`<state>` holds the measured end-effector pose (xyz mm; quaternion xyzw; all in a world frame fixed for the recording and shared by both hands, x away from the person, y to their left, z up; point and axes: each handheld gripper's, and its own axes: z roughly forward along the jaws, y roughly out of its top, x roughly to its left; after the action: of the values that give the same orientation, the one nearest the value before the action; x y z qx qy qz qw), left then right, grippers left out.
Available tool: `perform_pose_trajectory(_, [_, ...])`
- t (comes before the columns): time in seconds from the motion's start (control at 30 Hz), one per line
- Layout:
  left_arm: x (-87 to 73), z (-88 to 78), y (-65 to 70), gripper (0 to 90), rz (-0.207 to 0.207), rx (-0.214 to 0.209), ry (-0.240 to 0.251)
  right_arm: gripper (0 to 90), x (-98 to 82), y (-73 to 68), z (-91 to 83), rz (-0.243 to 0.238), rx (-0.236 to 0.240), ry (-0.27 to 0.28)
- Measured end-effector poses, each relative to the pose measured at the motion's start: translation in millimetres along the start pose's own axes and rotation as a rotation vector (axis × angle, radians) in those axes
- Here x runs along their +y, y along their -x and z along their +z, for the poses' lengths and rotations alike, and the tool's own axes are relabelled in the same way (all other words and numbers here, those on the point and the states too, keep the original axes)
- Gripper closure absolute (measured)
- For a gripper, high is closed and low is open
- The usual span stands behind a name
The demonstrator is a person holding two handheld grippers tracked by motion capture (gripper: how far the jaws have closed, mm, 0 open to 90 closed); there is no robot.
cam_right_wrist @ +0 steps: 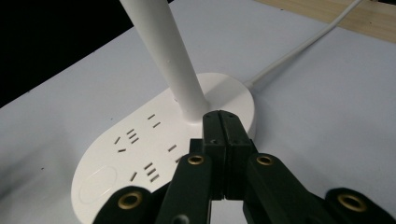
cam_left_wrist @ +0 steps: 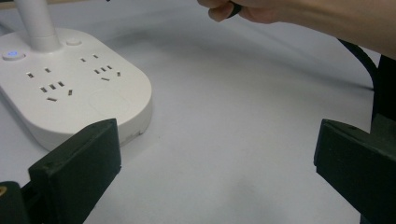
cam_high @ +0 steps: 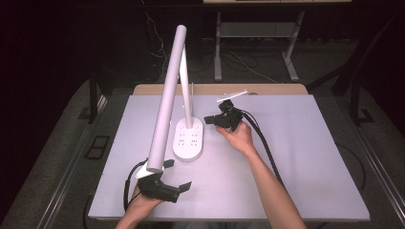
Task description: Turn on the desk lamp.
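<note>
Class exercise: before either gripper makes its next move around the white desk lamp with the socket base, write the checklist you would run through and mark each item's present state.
1. Right gripper shut, nothing between its pads: ok.
2. Right gripper close above the lamp base, beside the stem; whether they touch: cannot tell.
3. Left gripper open, nothing between its pads: ok.
4. Lamp base flat on the table: ok.
5. Blue light lit on the round button: ok.
6. Lamp cord trails off the far side of the base, away from both grippers: ok.

lamp base (cam_right_wrist: 140, 163) — smooth white plastic
</note>
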<state>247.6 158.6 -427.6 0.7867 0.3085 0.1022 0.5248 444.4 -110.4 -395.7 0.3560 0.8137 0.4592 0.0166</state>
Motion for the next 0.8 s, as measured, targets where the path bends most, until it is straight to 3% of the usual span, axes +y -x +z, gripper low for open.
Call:
perform_pose_trajectory(0.17, [-0.1, 0.4, -0.2, 0.0, 0.000, -0.001, -0.003, 89.5, -1.9, -1.1, -19.5, -0.011, 0.001, 0.008])
perform_pose_trajectory(0.23, [-0.2, 1.1, -0.1, 0.0, -0.001, -0.001, -0.002, 81.3, -3.0, -0.7, -27.4, -0.014, 0.003, 0.013])
perform_pose_trajectory(0.27, [-0.2, 1.1, -0.1, 0.0, -0.001, -0.001, -0.002, 81.3, -3.0, -0.7, -27.4, -0.014, 0.003, 0.013])
perform_pose_trajectory(0.33, [-0.1, 1.2, -0.3, 0.0, 0.003, 0.000, -0.007, 67.6, -5.3, -1.5, -39.1, -0.016, -0.007, 0.008])
perform_pose_trajectory(0.53, [-0.2, 1.3, -0.4, 0.0, 0.000, 0.000, -0.009, 42.4, -13.5, -2.8, -63.6, -0.008, -0.011, 0.015])
perform_pose_trajectory(0.73, [-0.1, 1.7, -0.1, 0.0, 0.000, -0.001, -0.009, 11.0, -26.7, -10.4, -85.0, -0.018, -0.064, 0.005])
perform_pose_trajectory(0.8, [0.0, 1.9, 0.1, 0.0, 0.001, -0.003, -0.011, 10.0, -29.1, -11.5, -88.5, -0.020, -0.081, 0.003])
